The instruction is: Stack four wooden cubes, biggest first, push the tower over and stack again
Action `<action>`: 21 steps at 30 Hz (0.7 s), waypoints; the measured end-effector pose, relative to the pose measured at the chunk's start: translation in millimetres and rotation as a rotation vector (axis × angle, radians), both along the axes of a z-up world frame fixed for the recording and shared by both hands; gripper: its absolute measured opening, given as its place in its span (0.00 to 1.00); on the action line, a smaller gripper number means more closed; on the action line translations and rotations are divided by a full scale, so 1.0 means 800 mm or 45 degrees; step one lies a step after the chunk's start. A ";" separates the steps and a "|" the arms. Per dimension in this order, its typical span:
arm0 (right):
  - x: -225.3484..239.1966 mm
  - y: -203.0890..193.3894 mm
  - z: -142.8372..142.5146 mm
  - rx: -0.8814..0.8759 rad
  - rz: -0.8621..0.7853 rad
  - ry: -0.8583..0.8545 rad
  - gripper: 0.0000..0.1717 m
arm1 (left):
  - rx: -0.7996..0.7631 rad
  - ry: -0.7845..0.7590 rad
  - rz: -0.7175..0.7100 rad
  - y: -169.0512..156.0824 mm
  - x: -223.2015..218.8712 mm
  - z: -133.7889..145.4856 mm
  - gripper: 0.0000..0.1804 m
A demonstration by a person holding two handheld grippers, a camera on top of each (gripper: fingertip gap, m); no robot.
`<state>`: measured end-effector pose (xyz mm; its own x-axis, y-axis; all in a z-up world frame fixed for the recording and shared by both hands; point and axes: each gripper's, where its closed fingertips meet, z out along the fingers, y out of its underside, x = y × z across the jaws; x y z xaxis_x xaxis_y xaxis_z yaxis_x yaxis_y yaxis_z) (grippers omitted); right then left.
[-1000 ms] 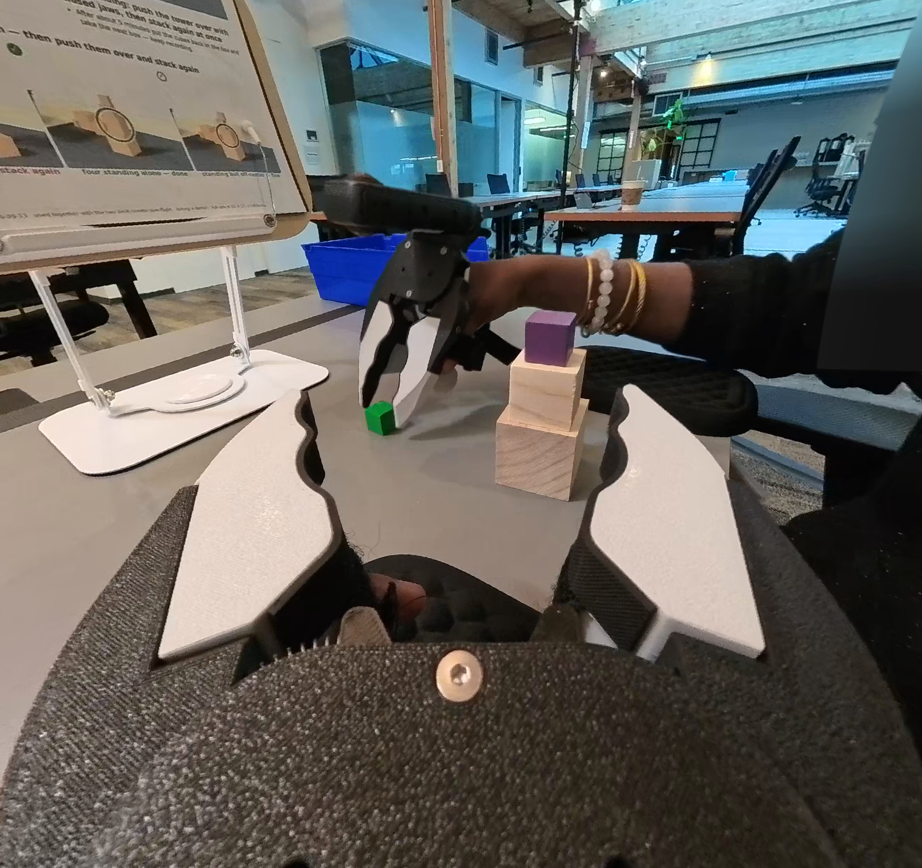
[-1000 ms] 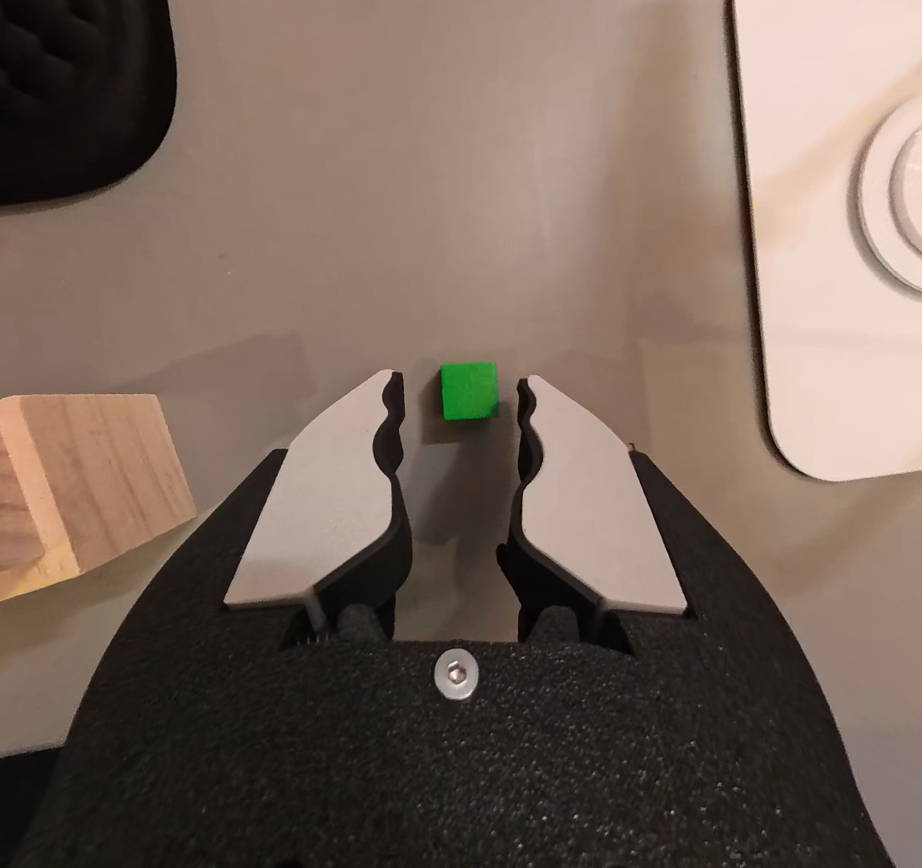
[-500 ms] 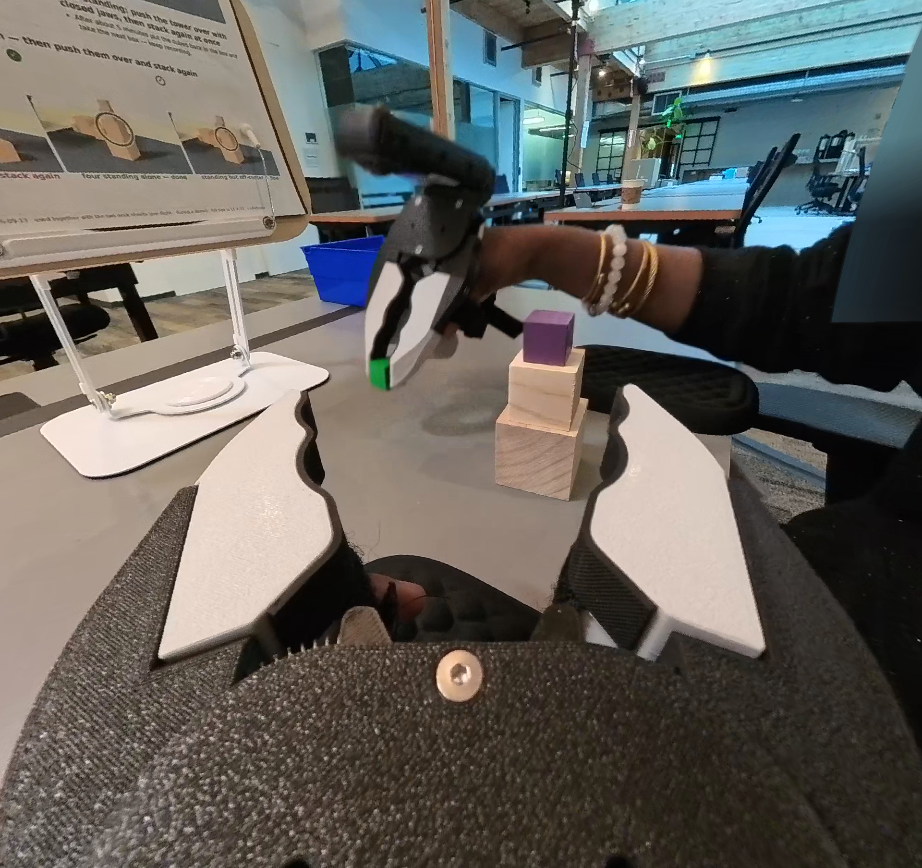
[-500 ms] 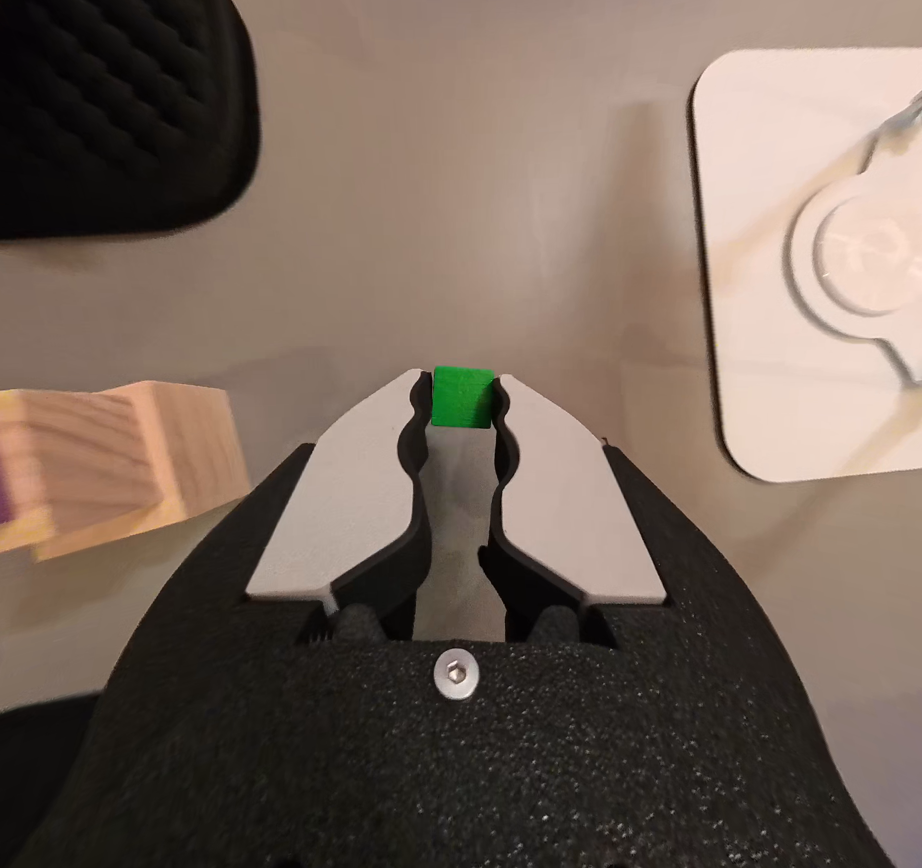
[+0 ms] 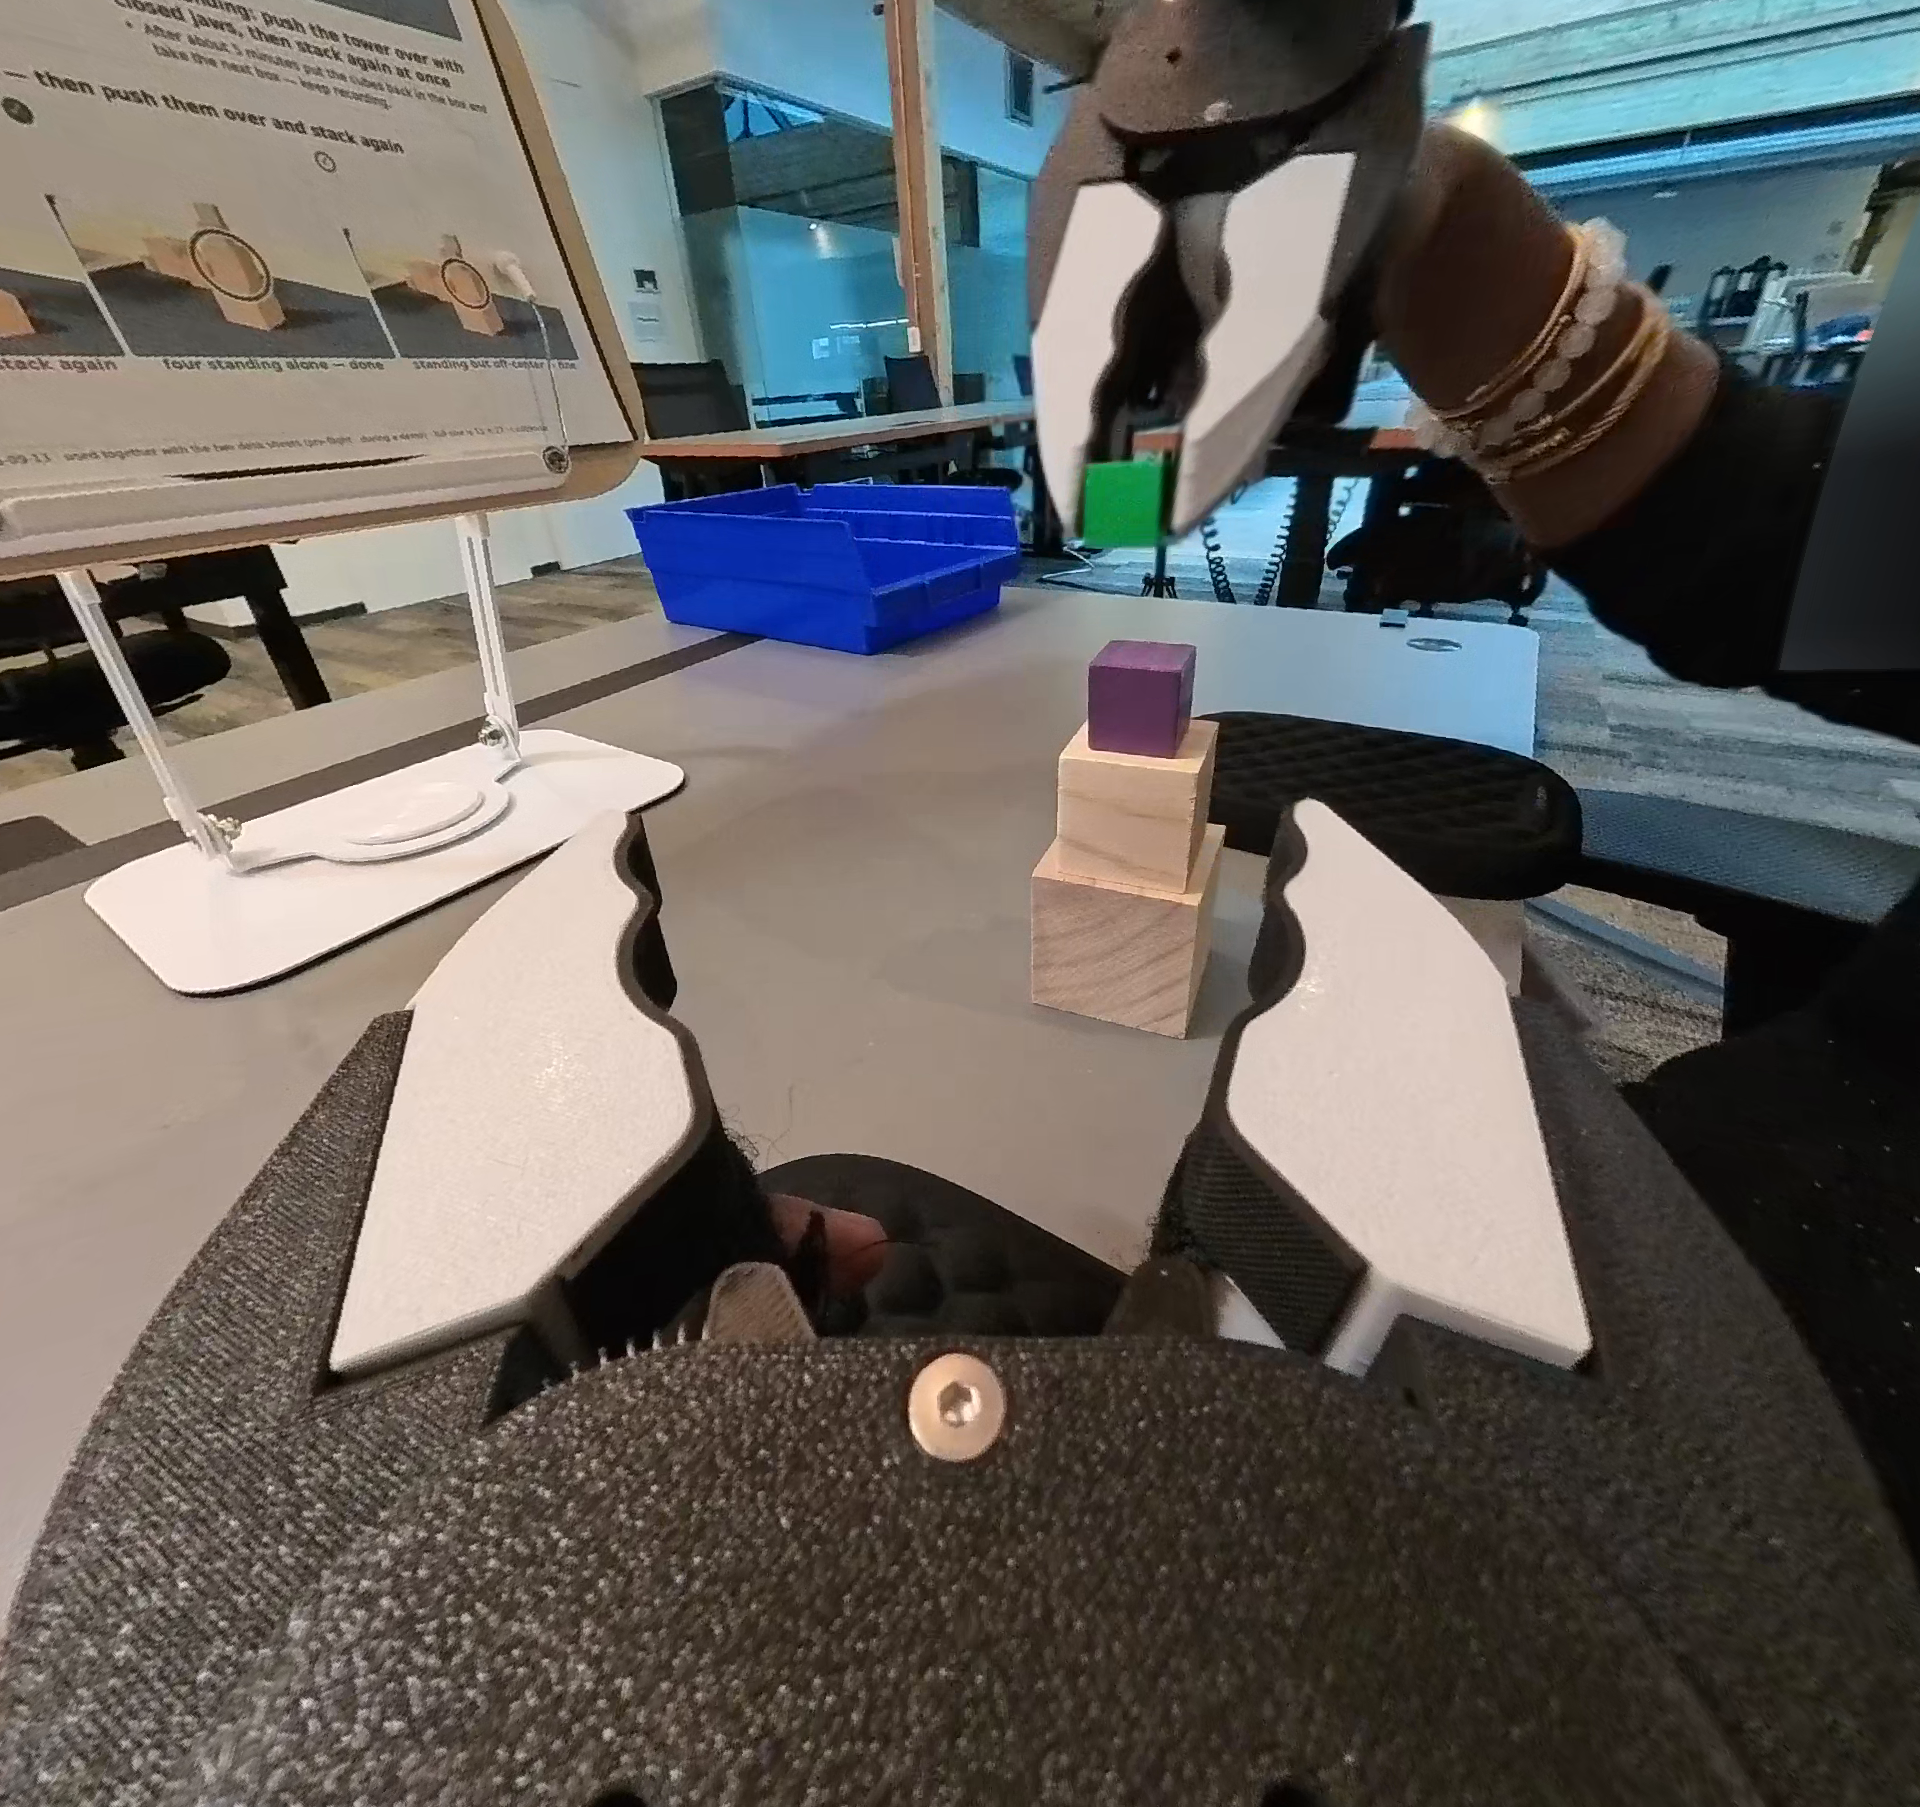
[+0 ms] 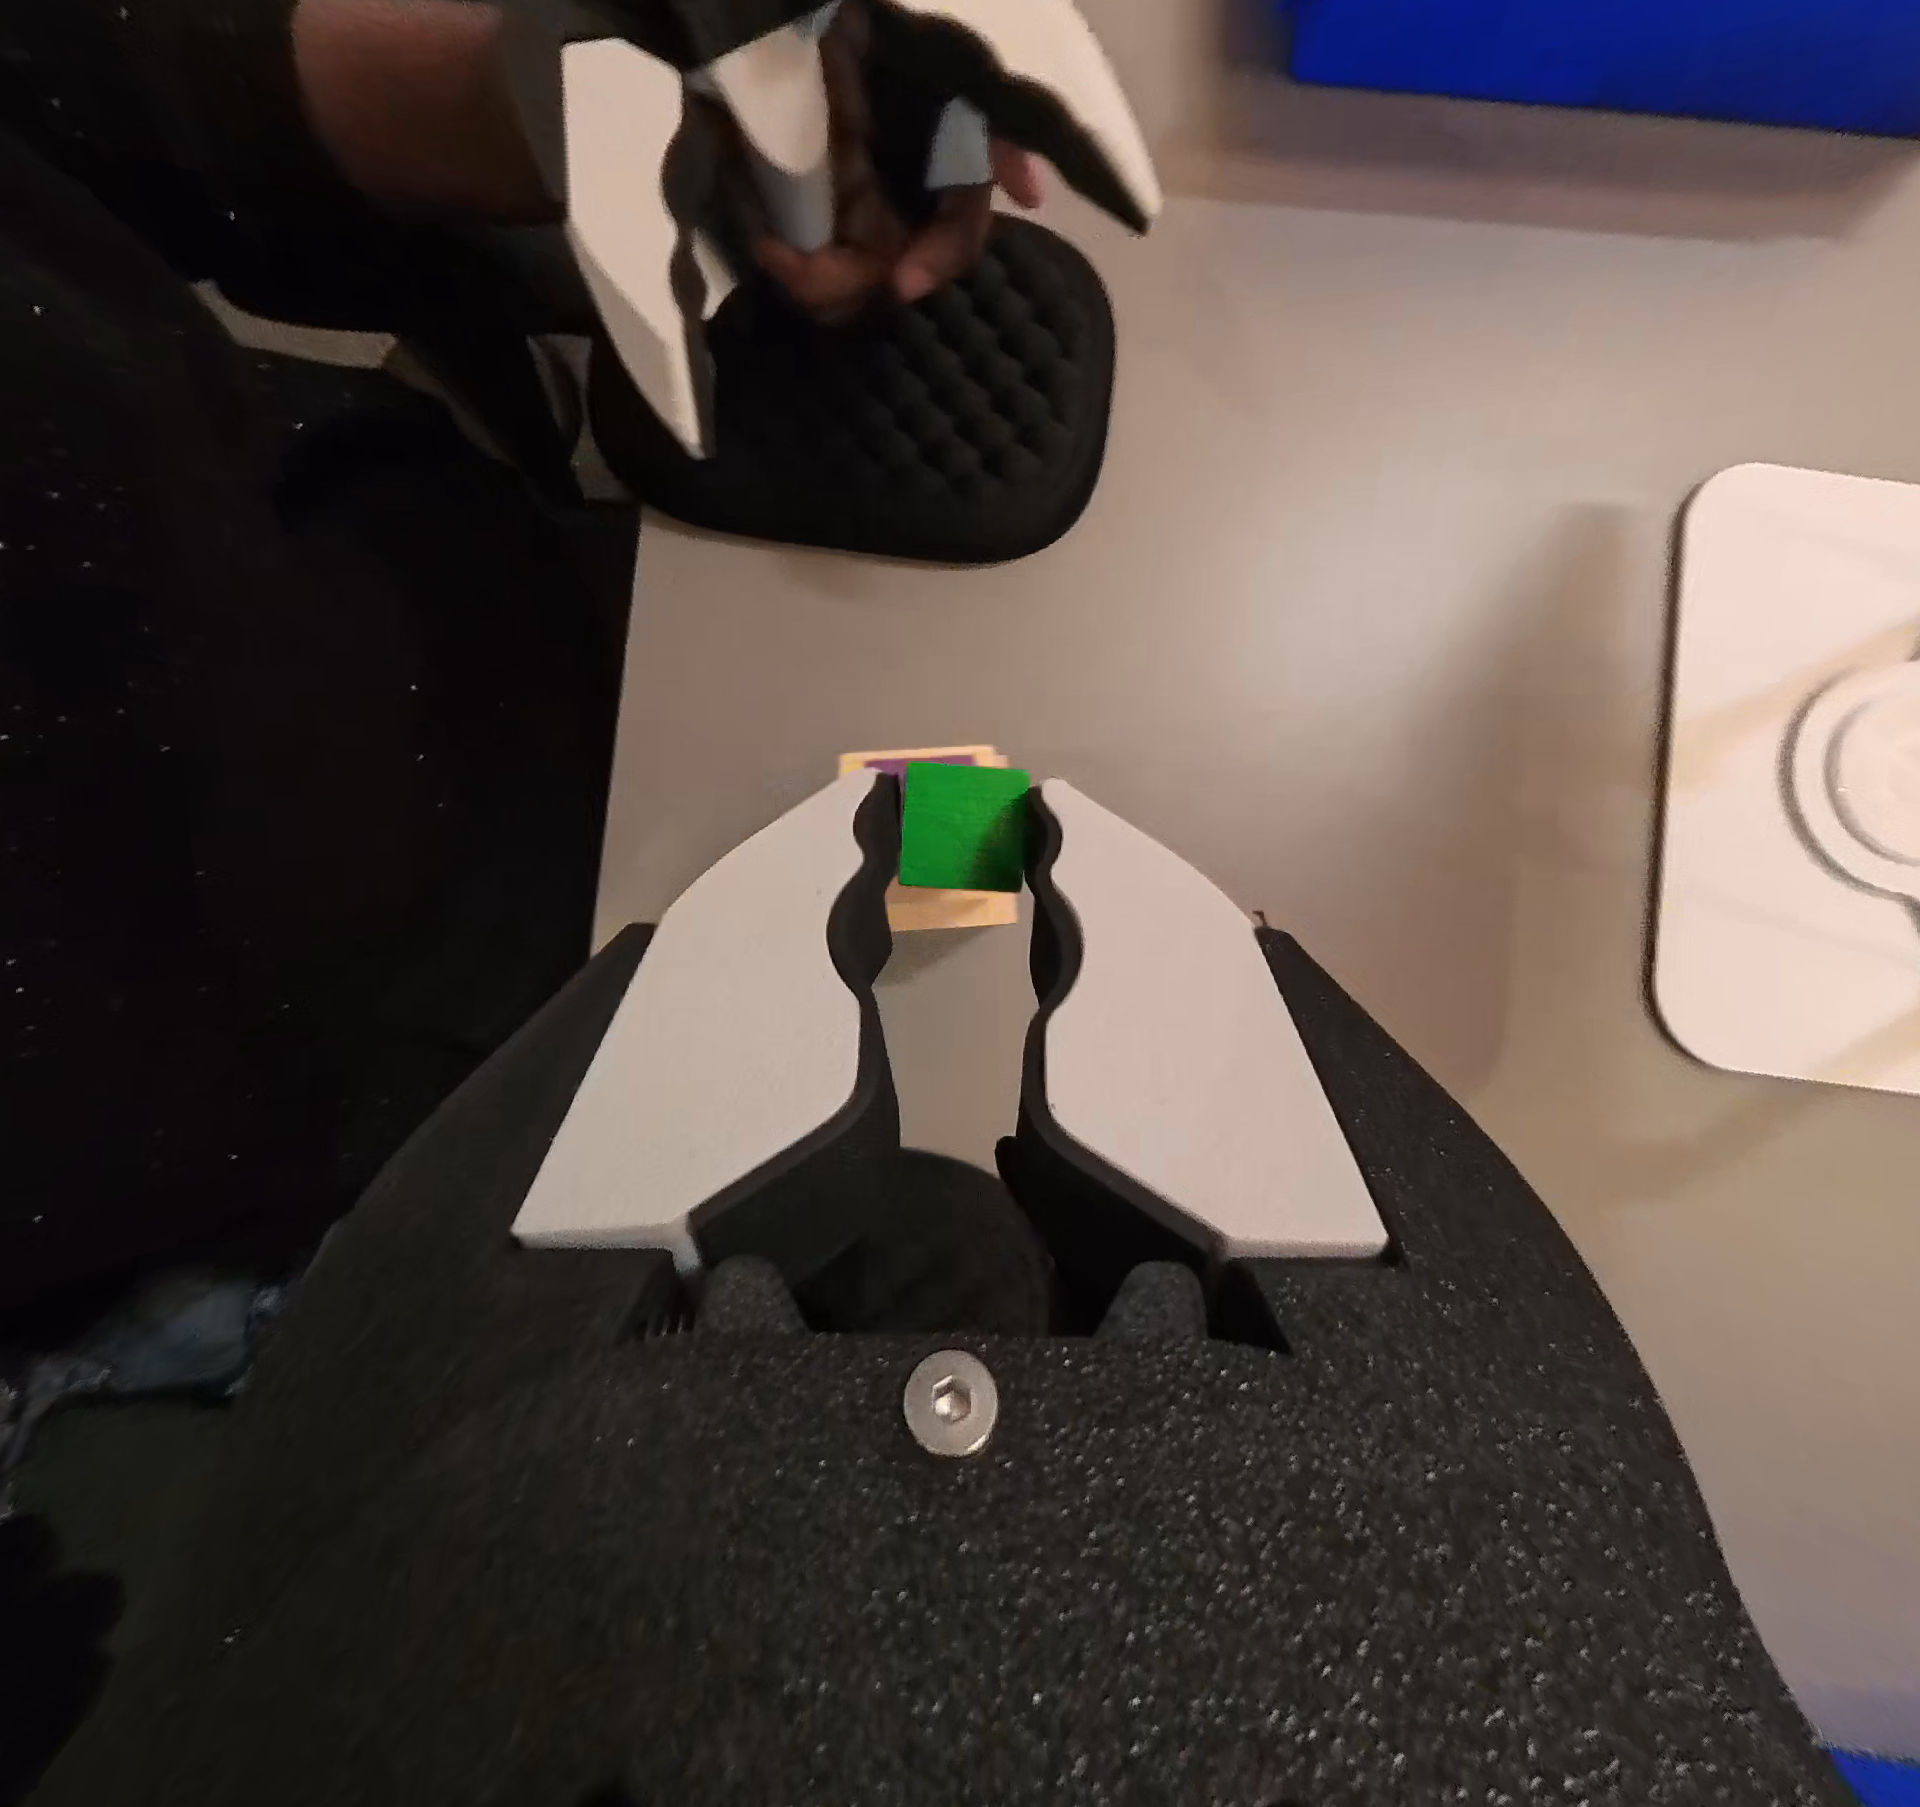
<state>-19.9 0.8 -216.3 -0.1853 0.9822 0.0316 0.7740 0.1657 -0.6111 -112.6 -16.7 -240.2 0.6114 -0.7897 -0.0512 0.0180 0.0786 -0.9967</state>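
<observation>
My right gripper (image 6: 961,822) is shut on a small green cube (image 6: 961,827), held in the air above a stack of blocks. In the left wrist view the right gripper (image 5: 1127,500) hangs high with the green cube (image 5: 1122,502) between its tips, above the stack. The stack is a large wooden block (image 5: 1117,942), a smaller wooden block (image 5: 1132,807) and a purple cube (image 5: 1138,697) on top. Below the green cube, an edge of the purple cube (image 6: 883,765) and the wooden block (image 6: 951,910) show. My left gripper (image 5: 961,884) is open and empty, low over the grey table (image 5: 831,822), left of the stack.
A white document stand base (image 5: 395,843) sits on the left with an instruction board (image 5: 260,178) above it. A blue bin (image 5: 831,552) stands at the back. A black padded mat (image 5: 1382,812) lies behind the stack. The left gripper (image 6: 831,230) shows far off in the right wrist view. My hands' fingertips stand some 11 centimeters from each other.
The right gripper closed on the green cube on the table, lifted it and carried it over to above the stack. The left gripper stayed open and barely moved.
</observation>
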 end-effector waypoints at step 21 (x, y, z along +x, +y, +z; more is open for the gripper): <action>-0.005 -0.011 -0.035 0.022 0.093 -0.145 0.13 | -0.001 0.000 0.000 0.000 0.000 0.000 0.60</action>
<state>-23.9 -7.8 -244.3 -0.2600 0.9653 0.0234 0.8237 0.2343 -0.5164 -112.7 -16.5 -240.1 0.6113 -0.7898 -0.0504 0.0183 0.0778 -0.9968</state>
